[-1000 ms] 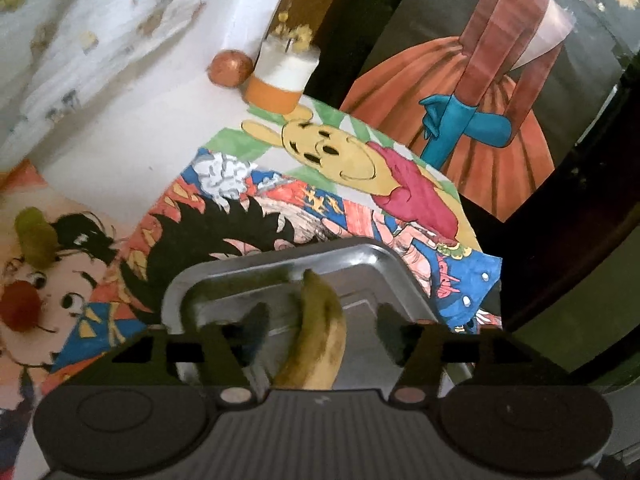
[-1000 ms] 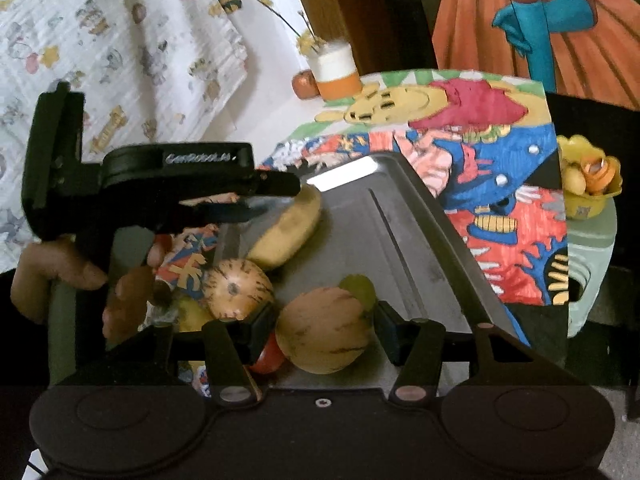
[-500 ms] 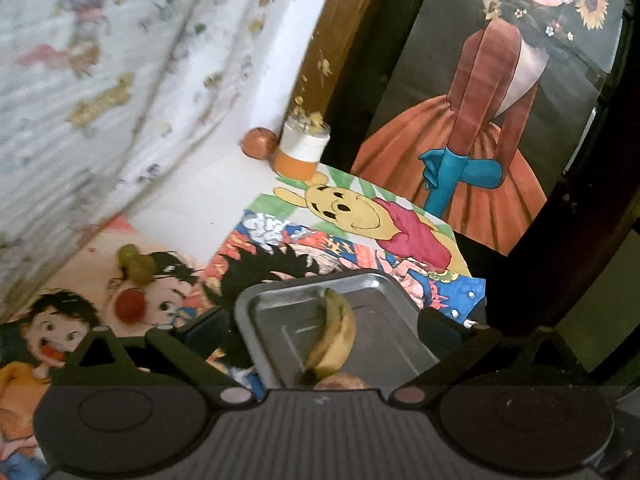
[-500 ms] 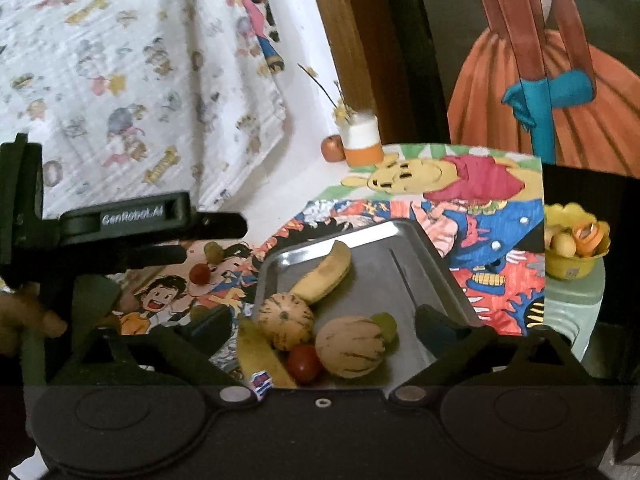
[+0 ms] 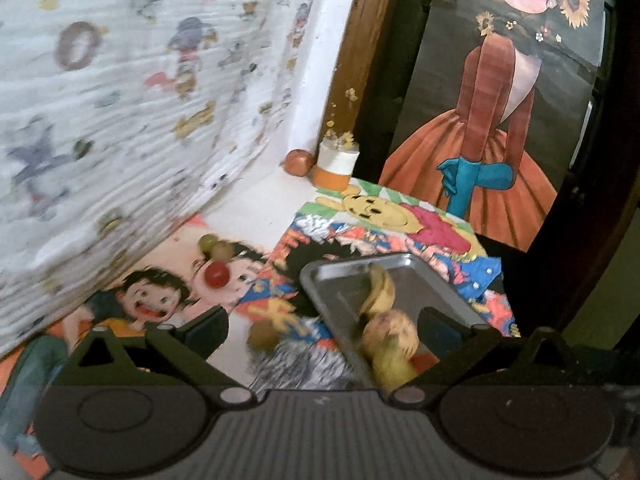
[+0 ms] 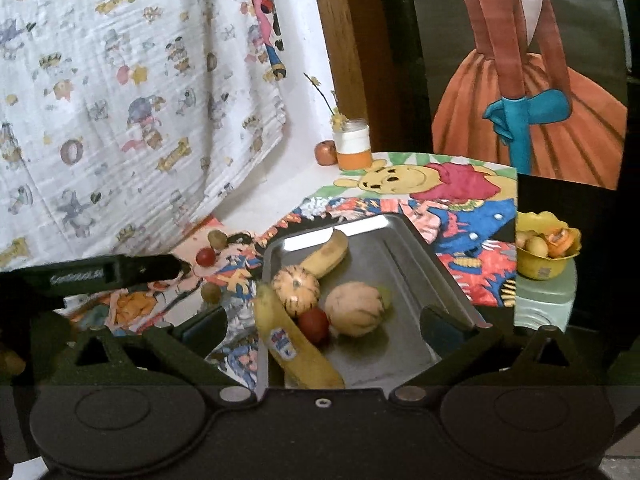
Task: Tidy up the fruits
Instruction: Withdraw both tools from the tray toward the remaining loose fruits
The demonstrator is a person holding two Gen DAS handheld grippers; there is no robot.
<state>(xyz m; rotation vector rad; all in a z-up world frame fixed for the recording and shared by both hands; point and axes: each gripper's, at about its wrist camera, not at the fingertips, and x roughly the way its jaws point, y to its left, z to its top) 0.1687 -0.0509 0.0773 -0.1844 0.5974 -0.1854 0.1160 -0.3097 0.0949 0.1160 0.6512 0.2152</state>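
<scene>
A metal tray [image 6: 408, 248] on the cartoon-print table holds a banana [image 6: 326, 254], a second banana [image 6: 296, 344] with a sticker, two striped round melons [image 6: 296, 288] [image 6: 354, 308], a red tomato [image 6: 314, 324] and a green fruit [image 6: 385, 294]. The tray [image 5: 320, 292] also shows in the left wrist view. Loose on the table left of the tray lie a red tomato [image 5: 217, 275], two olive-green fruits [image 5: 214, 246] and another brownish fruit [image 5: 262, 334]. My left gripper [image 5: 322, 326] is open and empty. My right gripper [image 6: 324, 324] is open and empty, raised above the tray.
A jar with dried flowers [image 6: 352, 146] and a small red fruit [image 6: 326, 153] stand at the table's back by the wall. A yellow bowl of fruit [image 6: 542, 250] sits on a pale stool right of the table. A printed curtain [image 6: 120, 100] hangs on the left.
Both grippers have opened and pulled up and back from the tray. The left one let go of its banana, the right one its melon; the left view has swung left toward the loose fruits.
</scene>
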